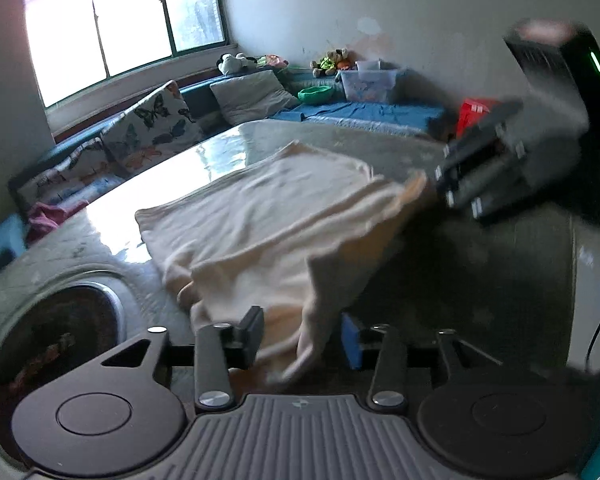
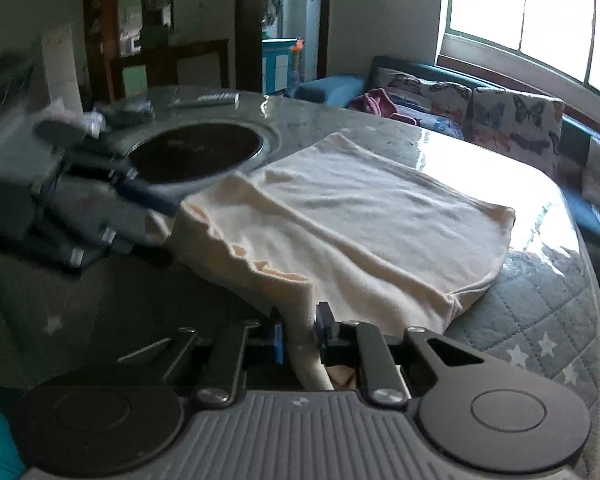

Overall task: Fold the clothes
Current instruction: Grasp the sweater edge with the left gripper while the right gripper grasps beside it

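Two grippers, left gripper (image 1: pixel 300 340) and right gripper (image 2: pixel 300 334), pinch cream cloth (image 2: pixel 364 216).

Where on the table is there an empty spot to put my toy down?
The shiny tabletop between the cream cloth and the butterfly cushions is bare. So is the quilted starry corner beside the cloth's folded end. It is crowded where the left gripper and right gripper clamp the cloth, and near the round dark inset.

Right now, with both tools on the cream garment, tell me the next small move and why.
Probably carry the lifted edge forward over the flat part. Both the left tool and right tool pinch corners of the cream garment, whose near edge is raised while the rest lies flat on the table.
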Demonstrator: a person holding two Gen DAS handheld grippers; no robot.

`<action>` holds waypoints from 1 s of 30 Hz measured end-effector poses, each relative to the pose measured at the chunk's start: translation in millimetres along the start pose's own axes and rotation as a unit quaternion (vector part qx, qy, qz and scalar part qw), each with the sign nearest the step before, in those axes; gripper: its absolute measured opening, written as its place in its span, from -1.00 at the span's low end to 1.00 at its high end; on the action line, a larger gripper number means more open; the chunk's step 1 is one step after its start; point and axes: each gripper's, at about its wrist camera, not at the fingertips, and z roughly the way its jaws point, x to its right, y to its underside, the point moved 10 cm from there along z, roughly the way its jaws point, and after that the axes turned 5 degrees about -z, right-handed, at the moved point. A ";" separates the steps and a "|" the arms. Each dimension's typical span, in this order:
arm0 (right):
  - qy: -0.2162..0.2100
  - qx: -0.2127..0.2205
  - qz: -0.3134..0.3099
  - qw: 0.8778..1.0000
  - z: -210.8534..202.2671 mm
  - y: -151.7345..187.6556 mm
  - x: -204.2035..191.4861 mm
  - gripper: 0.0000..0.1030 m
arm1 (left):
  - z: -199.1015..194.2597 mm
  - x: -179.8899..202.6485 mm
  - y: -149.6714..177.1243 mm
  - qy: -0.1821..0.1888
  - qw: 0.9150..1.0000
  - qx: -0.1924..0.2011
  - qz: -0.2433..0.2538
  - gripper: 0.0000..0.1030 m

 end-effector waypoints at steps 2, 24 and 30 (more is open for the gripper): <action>-0.001 0.003 0.007 1.000 -0.8 -3.2 2.1 -0.72 | -1.4 3.0 5.4 -0.012 1.000 0.001 0.020 0.02; -0.010 0.036 -0.004 0.999 -53.1 -10.7 -22.2 -0.79 | -49.1 0.6 0.5 -0.004 0.999 0.032 0.017 -0.87; -0.049 0.027 0.003 0.998 -96.2 -2.0 -53.5 -0.80 | -97.7 19.5 5.8 0.027 0.999 0.036 -0.005 -0.87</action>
